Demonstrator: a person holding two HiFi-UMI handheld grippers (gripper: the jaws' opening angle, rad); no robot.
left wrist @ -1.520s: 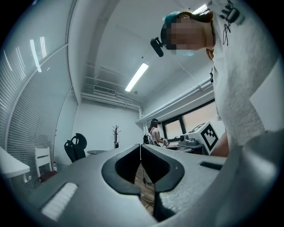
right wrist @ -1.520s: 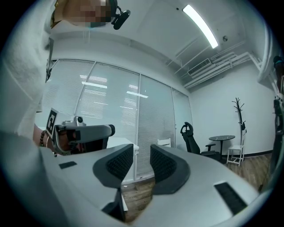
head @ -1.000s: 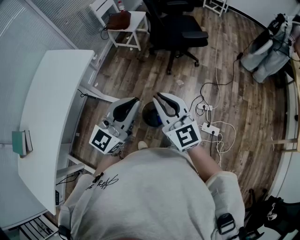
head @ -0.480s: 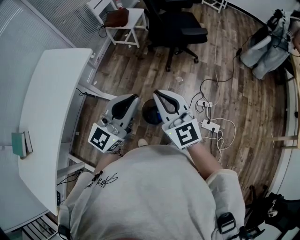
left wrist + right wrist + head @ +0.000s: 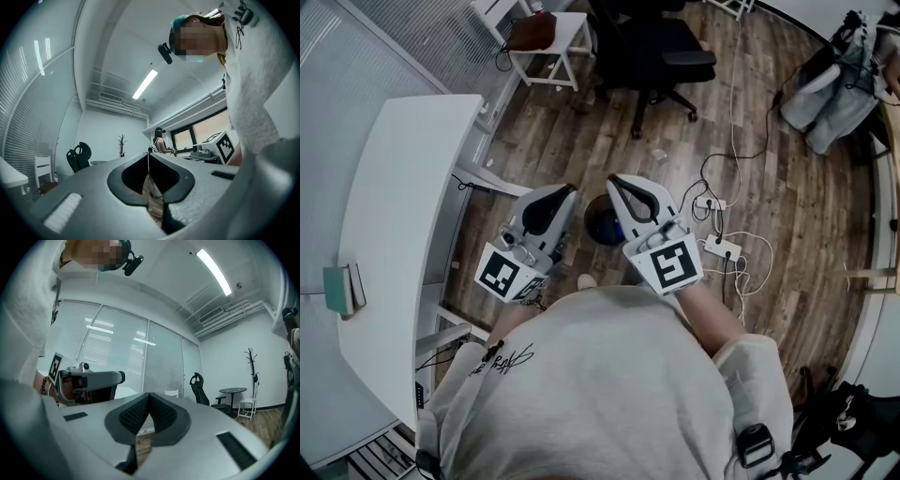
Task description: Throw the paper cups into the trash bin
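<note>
Open floor (image 5: 577, 136) ahead; desk (image 5: 403, 216) crowds the left, cables (image 5: 711, 208) the right, chair (image 5: 656, 47) beyond.

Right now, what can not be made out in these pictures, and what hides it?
Paper cups: none shows in any view.
Dark round bin, head view: edges covered by the left gripper and right gripper; inside too dark.
Small pale scrap on the floor, head view: too small to name.
Patch of floor near the feet, head view: hidden by the person's sweatshirt.

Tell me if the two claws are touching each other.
Apart. The head view shows the left claw and the right claw side by side, with a strip of floor plainly visible between their tips.
</note>
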